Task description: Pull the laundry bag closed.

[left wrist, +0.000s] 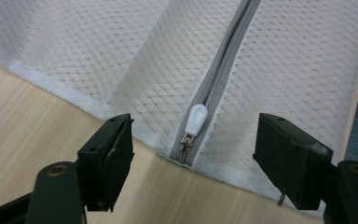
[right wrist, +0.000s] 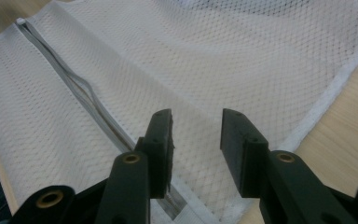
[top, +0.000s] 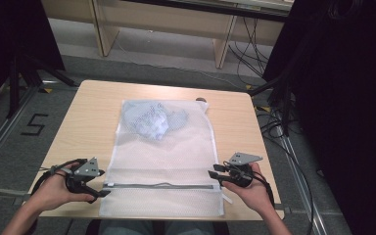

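A white mesh laundry bag (top: 166,152) lies flat on the wooden table (top: 88,117), with a pale blue garment (top: 152,120) bunched inside its far end. A grey zipper (top: 161,185) runs across the bag near the front edge. My left gripper (top: 103,183) sits at the zipper's left end. In the left gripper view it (left wrist: 194,133) stands open, its jaws on either side of the white zipper pull (left wrist: 196,120) without touching it. My right gripper (top: 214,171) is at the bag's right edge, open (right wrist: 196,116) over the mesh (right wrist: 242,60) beside the zipper (right wrist: 74,93).
The bag's front hem lies close to the table's near edge (top: 152,216). A small dark round object (top: 201,100) sits at the bag's far right corner. Black stands (top: 17,83) and cables (top: 279,132) flank the table on the floor.
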### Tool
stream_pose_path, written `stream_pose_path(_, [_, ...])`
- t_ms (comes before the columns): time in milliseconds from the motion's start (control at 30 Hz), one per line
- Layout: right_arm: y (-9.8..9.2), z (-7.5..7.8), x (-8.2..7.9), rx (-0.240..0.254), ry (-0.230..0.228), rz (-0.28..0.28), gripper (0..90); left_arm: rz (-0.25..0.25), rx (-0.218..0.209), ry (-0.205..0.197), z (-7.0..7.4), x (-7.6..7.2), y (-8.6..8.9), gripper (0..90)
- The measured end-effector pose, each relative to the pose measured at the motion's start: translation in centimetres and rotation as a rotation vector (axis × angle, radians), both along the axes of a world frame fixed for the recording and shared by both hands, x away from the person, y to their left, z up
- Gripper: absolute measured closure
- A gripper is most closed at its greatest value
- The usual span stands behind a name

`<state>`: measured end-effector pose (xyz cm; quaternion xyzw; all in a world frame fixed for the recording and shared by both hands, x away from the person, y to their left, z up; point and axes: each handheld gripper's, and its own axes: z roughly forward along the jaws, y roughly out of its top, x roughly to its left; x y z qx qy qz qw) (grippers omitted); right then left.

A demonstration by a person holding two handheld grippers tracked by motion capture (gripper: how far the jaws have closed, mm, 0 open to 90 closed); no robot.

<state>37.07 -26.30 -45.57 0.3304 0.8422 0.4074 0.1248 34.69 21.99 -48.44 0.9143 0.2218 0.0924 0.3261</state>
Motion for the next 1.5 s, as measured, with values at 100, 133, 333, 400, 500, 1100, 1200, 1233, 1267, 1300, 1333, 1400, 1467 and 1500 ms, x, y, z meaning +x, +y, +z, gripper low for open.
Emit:
stream_pose_path(100, [0.6,-0.1,0.3,-0.008,0.008,0.003,64.0,0.005,0.002,-0.002,0.1,0.0,0.2,26.2])
stream_pose_path(133, [0.6,-0.1,0.3,-0.008,0.008,0.003,64.0,0.011,-0.008,-0.005,0.1,-0.1,0.2,26.2])
stream_pose_path(333, [3.0,0.8,1.1,-0.008,-0.011,0.059,63.3,0.014,-0.008,-0.014,0.3,-0.1,0.7,23.3])
stream_pose_path(400, [4.7,1.1,1.4,-0.010,-0.019,0.098,63.3,0.016,-0.001,-0.018,0.3,0.0,0.9,22.7])
stream_pose_path(500, [7.7,1.5,1.6,-0.029,-0.011,0.165,63.2,-0.006,0.016,-0.018,0.4,0.3,0.9,22.3])
stream_pose_path(1100, [20.3,0.9,3.0,-0.090,0.001,0.416,65.2,-0.043,0.003,0.005,-0.2,0.8,0.9,22.6])
stream_pose_path(1200, [21.7,0.5,3.0,-0.104,0.018,0.458,66.8,-0.048,-0.005,0.009,-0.6,0.8,0.8,23.6])
stream_pose_path(1233, [22.6,0.1,3.0,-0.116,0.032,0.486,68.7,-0.108,0.060,0.010,-0.4,1.1,1.1,24.8])
stream_pose_path(1267, [23.0,-0.1,2.9,-0.123,0.045,0.499,69.5,-0.108,0.060,0.010,-0.4,1.1,1.1,25.5])
stream_pose_path(1300, [23.0,-0.1,2.9,-0.123,0.045,0.499,69.5,-0.109,0.060,0.016,-0.4,1.2,1.1,25.5])
stream_pose_path(1333, [23.5,-0.3,2.9,-0.130,0.053,0.509,69.7,-0.106,0.052,0.008,-0.5,1.1,1.1,26.3])
stream_pose_path(1400, [24.9,-0.8,2.9,-0.154,0.071,0.543,71.9,-0.094,0.025,0.016,-0.7,1.0,1.0,28.8])
stream_pose_path(1467, [25.8,-1.0,3.0,-0.179,0.072,0.563,72.9,-0.082,0.015,0.006,-0.8,1.0,0.9,30.8])
stream_pose_path(1500, [25.8,-1.0,3.0,-0.179,0.072,0.563,72.9,-0.082,0.015,0.006,-0.8,1.0,0.9,31.6])
